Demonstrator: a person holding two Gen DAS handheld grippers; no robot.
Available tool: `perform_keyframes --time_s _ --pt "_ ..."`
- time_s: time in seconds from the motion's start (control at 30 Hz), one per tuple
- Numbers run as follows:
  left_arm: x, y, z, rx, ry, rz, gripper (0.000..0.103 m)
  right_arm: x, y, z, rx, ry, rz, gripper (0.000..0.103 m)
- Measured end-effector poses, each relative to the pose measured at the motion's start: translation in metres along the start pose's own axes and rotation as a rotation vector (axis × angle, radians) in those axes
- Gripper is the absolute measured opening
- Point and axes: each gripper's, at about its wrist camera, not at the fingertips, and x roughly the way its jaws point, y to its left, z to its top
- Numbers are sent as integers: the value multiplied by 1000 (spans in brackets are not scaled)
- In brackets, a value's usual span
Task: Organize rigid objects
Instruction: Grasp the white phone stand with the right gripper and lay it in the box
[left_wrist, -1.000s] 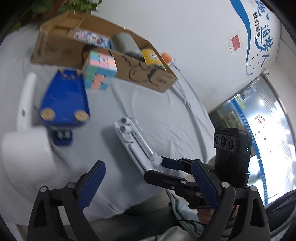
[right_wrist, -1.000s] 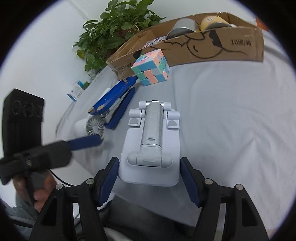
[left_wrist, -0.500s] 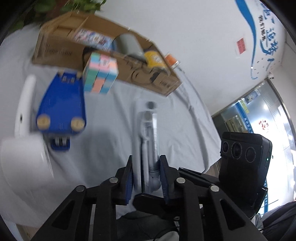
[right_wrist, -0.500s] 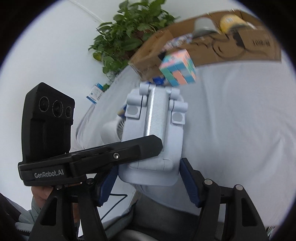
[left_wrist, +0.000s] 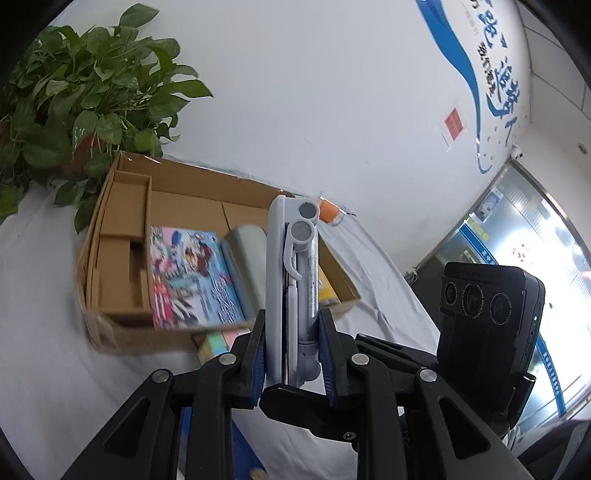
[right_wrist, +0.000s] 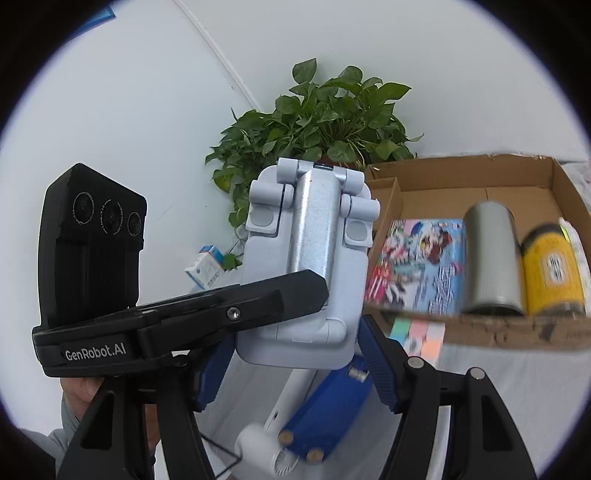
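A folded white and silver phone stand (left_wrist: 293, 280) is lifted off the table. My left gripper (left_wrist: 291, 363) is shut on its thin edges. In the right wrist view the stand (right_wrist: 314, 258) sits between the blue pads of my right gripper (right_wrist: 295, 363), whose pads touch its wide sides; the left gripper's black finger crosses in front. The open cardboard box (left_wrist: 110, 258) lies behind the stand; it also shows in the right wrist view (right_wrist: 480, 328), holding a colourful picture book (right_wrist: 417, 266), a grey can (right_wrist: 491, 258) and a yellow can (right_wrist: 554, 273).
A pastel cube (right_wrist: 417, 336) stands in front of the box. A blue stapler (right_wrist: 325, 413) and a white hand fan (right_wrist: 266, 450) lie on the white cloth below. A potted plant (right_wrist: 317, 118) stands behind the box's left end. An orange-capped bottle (left_wrist: 328, 212) lies behind it.
Both grippers closed on the phone stand and lifted it off the cloth. It now hangs in the air in front of the box, nearer to it.
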Motion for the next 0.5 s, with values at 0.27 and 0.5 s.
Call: perform_keyframes --time_s 0.27,0.5 --pt "81 94 41 -185 124 -50 22 82 -55 51 109 169 -40 66" --pt "137 150 30 -317 243 -47 25 126 -92 46 229 305 -99 66"
